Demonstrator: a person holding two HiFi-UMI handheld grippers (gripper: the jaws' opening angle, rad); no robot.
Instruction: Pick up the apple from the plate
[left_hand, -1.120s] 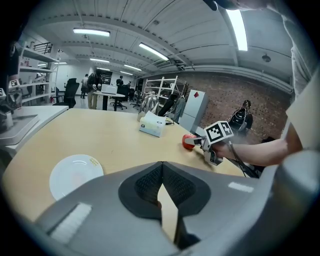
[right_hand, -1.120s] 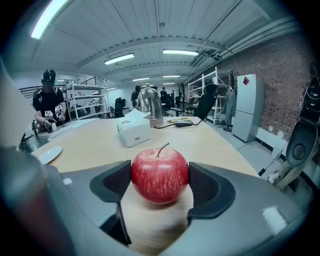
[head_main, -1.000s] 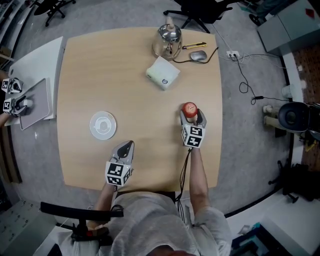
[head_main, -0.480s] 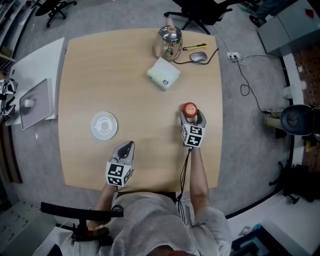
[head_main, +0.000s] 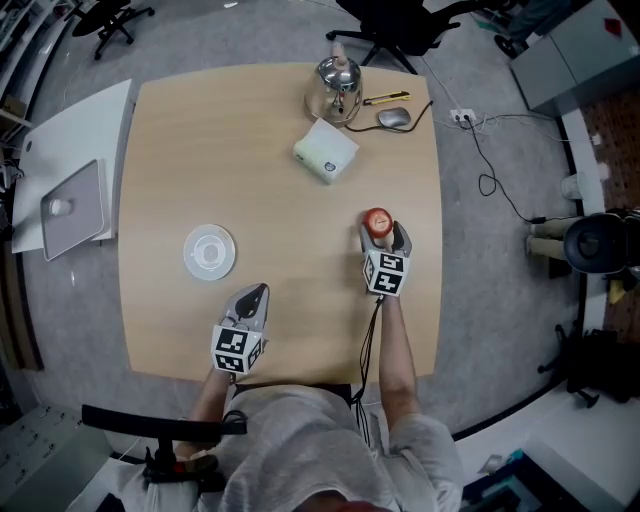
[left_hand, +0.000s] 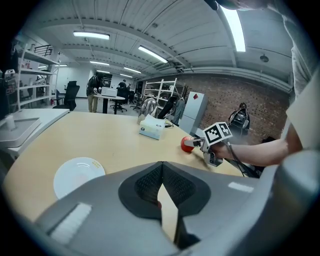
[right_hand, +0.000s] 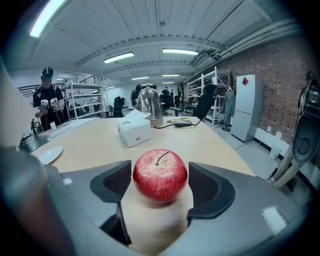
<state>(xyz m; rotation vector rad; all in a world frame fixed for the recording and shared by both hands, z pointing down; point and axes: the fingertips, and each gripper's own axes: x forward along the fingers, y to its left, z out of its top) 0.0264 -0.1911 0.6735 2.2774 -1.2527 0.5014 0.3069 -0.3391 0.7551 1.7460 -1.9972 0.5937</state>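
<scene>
A red apple (head_main: 378, 221) rests on the wooden table (head_main: 280, 180), right of the middle. My right gripper (head_main: 384, 230) has a jaw on each side of it, and the pads lie against its flanks. In the right gripper view the apple (right_hand: 160, 175) fills the gap of that gripper (right_hand: 160, 182), stem up, with its shadow on the wood. The white plate (head_main: 209, 251) lies bare on the left half of the table, far from the apple. My left gripper (head_main: 256, 292) sits shut near the front edge, holding nothing. Its own view shows its jaws (left_hand: 161, 192) closed, the plate (left_hand: 77, 174) and the apple (left_hand: 186, 144).
At the table's far side are a white box (head_main: 326, 151), a metal kettle (head_main: 338, 78), a mouse (head_main: 395, 117) and a yellow tool (head_main: 388, 97). A white side table with a grey tray (head_main: 70, 205) stands to the left. Cables lie on the floor to the right.
Both grippers and the apple stay put. A second pair of marker cubes at the left edge, by the grey tray, has gone out of view.
</scene>
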